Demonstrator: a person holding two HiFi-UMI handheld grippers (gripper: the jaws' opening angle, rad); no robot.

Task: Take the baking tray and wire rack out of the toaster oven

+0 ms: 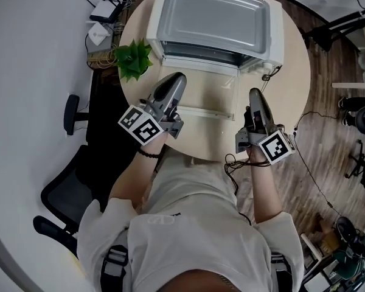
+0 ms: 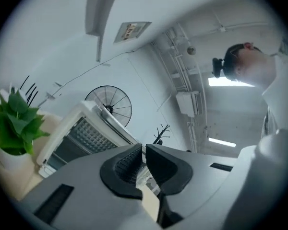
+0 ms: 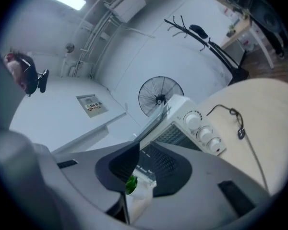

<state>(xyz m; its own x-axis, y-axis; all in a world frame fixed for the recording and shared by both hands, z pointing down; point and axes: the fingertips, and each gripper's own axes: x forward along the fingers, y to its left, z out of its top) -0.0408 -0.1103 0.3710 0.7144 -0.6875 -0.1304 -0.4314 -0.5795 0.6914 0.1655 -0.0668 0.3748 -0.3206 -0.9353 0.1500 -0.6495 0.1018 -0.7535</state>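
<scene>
A white toaster oven (image 1: 216, 17) stands at the far side of the round table (image 1: 292, 84), its glass door (image 1: 201, 90) folded down toward me. In the left gripper view a metal grid (image 2: 89, 133) shows inside the oven (image 2: 72, 128); I cannot tell the rack from the tray. My left gripper (image 1: 177, 78) hovers over the door's left part, its jaws nearly together with nothing between them (image 2: 144, 147). My right gripper (image 1: 253, 93) hangs just right of the door, jaws apart and empty (image 3: 145, 150), pointing at the oven (image 3: 182, 123).
A small potted plant (image 1: 134, 58) sits left of the oven on the table. The oven's knobs (image 3: 204, 131) are on its right side, and a thin cable (image 3: 235, 121) lies on the table beyond them. A router (image 1: 103, 11) and an office chair (image 1: 73, 181) are off the table's left.
</scene>
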